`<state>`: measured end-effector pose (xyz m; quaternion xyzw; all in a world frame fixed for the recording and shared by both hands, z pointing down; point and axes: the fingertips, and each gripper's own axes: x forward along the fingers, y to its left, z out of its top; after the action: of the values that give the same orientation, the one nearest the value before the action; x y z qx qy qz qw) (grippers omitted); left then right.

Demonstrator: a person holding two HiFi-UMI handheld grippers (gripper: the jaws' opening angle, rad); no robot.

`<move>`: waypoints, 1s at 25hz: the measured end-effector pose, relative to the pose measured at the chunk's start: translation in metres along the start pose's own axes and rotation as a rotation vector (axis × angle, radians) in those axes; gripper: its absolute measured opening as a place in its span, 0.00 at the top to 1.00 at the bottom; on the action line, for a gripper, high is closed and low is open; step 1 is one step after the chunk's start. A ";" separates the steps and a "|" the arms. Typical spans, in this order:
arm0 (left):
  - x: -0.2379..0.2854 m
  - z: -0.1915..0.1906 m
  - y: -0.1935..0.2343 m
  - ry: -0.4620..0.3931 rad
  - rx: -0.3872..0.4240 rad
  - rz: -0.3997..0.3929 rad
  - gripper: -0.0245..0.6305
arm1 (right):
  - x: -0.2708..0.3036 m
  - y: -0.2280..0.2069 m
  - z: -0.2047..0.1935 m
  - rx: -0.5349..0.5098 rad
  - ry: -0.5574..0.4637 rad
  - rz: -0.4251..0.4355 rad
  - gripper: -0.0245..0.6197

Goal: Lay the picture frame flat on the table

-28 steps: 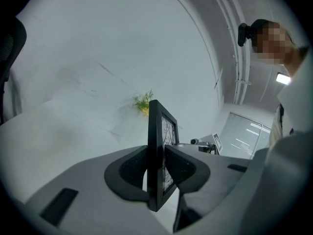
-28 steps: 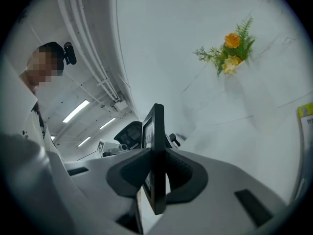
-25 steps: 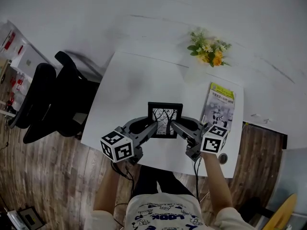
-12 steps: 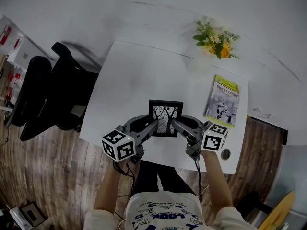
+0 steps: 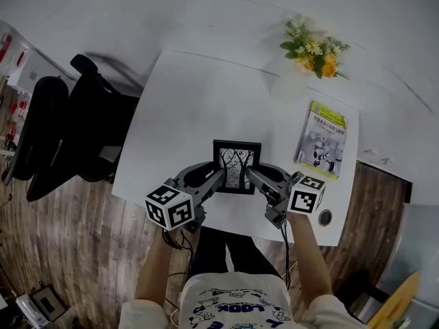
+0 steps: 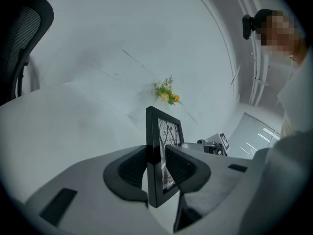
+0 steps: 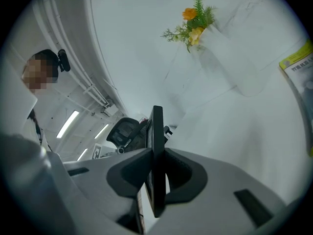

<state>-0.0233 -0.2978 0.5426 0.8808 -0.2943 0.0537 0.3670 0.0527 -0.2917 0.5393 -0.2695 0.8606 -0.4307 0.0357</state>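
Although turned nearly flat already, not laid down yet, as far as can be judged. Carrying the picture frame (image 5: 236,166) with the picture side up, low over the near part of the table (image 5: 178,101), left of the book (image 5: 324,139) and well apart from the flowers (image 5: 315,50) at the far edge. Pinching its right edge firmly with the right gripper (image 5: 254,178), one pad on each face. Gripping its left edge with the left gripper (image 5: 218,178) as well, with jaws just now opening and standing wide around the thick edge. Seems to touch both faces there, though perhaps only loosely. Cannot tell whether the back rests on the table or hangs just above it. Done so far, by judgement: the turn to almost level, close to the surface. Left to do: lower the last bit until the whole back lies on the table, then loosen both grips and pull away toward the near side without dragging the picture frame along.
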 end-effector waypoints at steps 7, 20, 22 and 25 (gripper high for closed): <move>-0.001 -0.017 0.017 0.019 -0.053 0.041 0.81 | 0.006 -0.014 -0.018 0.057 0.032 -0.005 0.82; 0.004 -0.074 0.052 0.105 -0.188 0.118 0.82 | 0.020 -0.052 -0.069 0.119 0.192 -0.128 0.82; 0.005 -0.078 0.055 0.117 -0.192 0.125 0.82 | 0.021 -0.056 -0.073 0.128 0.207 -0.142 0.82; 0.008 -0.083 0.059 0.131 -0.199 0.133 0.82 | 0.022 -0.062 -0.079 0.146 0.226 -0.159 0.82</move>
<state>-0.0401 -0.2782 0.6414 0.8132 -0.3314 0.1059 0.4665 0.0377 -0.2758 0.6396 -0.2833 0.8015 -0.5212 -0.0758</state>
